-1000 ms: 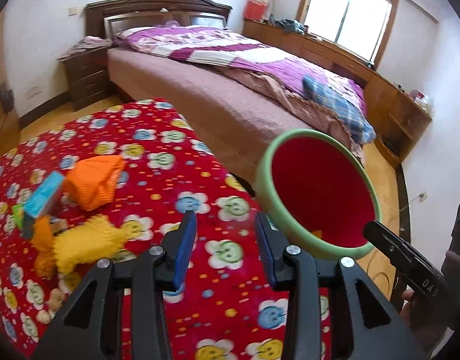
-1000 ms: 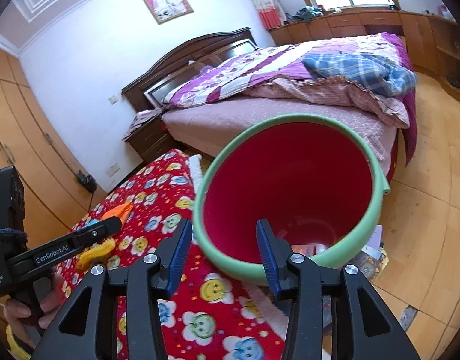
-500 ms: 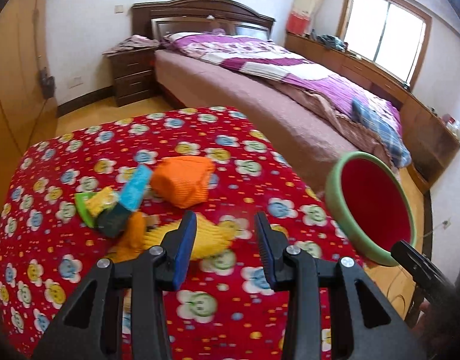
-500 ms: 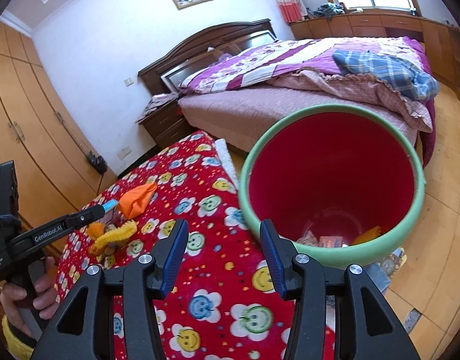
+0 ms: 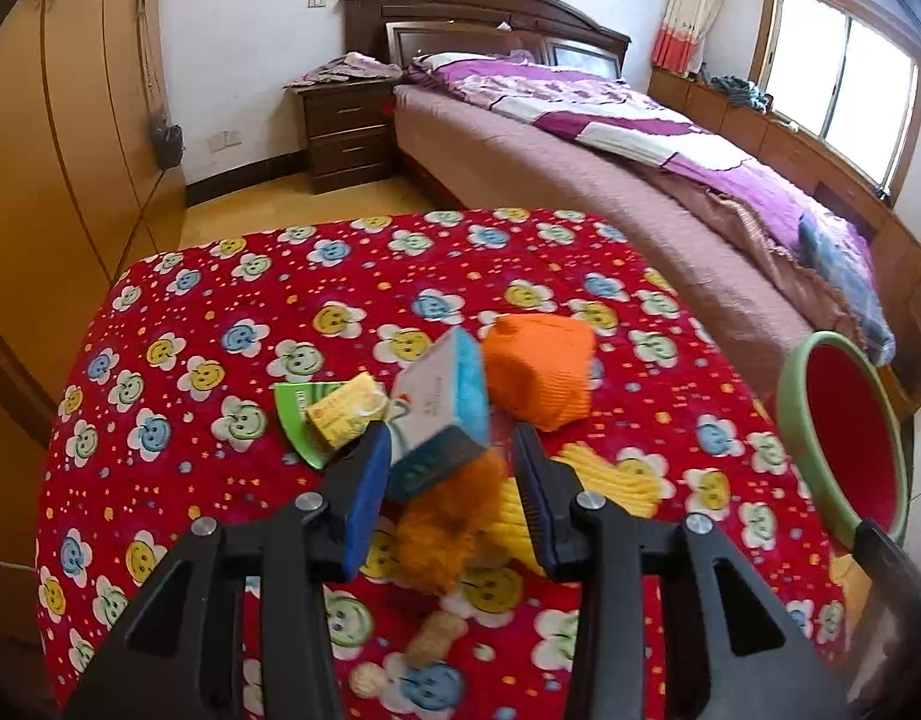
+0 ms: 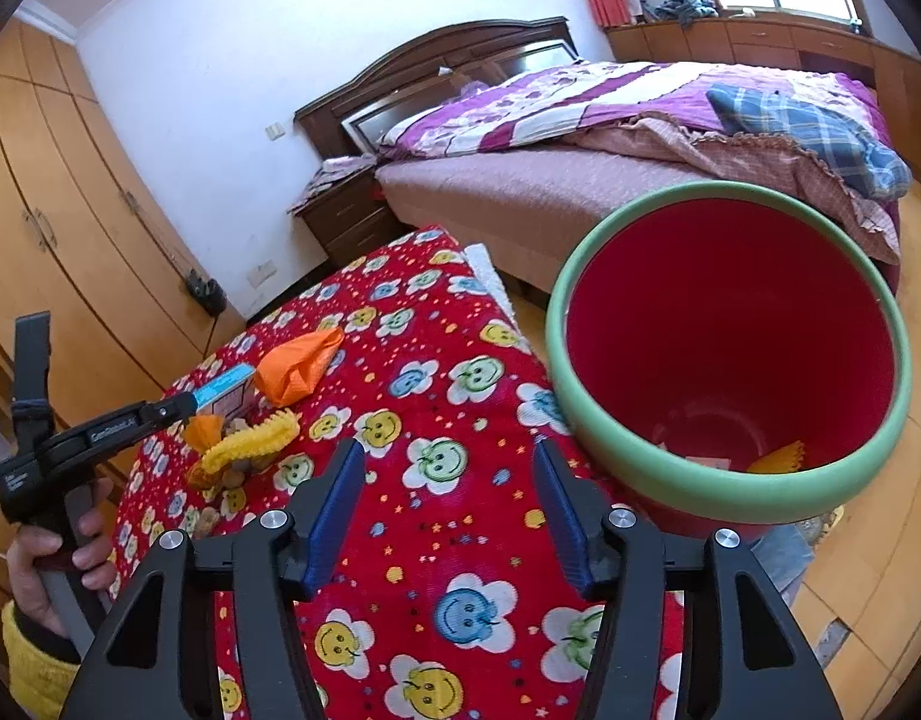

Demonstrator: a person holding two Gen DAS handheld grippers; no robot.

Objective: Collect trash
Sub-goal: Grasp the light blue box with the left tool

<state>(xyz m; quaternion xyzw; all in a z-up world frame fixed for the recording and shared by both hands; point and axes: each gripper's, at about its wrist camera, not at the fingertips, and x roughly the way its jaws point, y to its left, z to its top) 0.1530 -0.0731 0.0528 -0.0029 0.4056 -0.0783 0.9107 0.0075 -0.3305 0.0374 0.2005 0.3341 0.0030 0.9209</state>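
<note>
A pile of trash lies on the red flowered tablecloth (image 5: 232, 312): a white and blue carton (image 5: 439, 414), an orange crumpled bag (image 5: 541, 375), a yellow packet (image 5: 343, 411) on a green wrapper (image 5: 298, 420), a yellow ribbed piece (image 5: 604, 474) and an orange wad (image 5: 454, 522). My left gripper (image 5: 445, 495) is open, its fingers either side of the carton's near end. My right gripper (image 6: 448, 516) is open and empty above the cloth, left of the red bin with a green rim (image 6: 730, 348). The bin (image 5: 844, 444) holds a few scraps.
A bed (image 5: 610, 138) with purple bedding stands beyond the table. A dark nightstand (image 5: 346, 132) sits by it. Wooden wardrobes (image 5: 52, 138) line the left wall. The bin stands off the table's right edge, above the wooden floor (image 6: 880, 552).
My left gripper has swung left from the bin to the trash pile and come down around the carton. My right gripper has pulled back from the bin and stays open.
</note>
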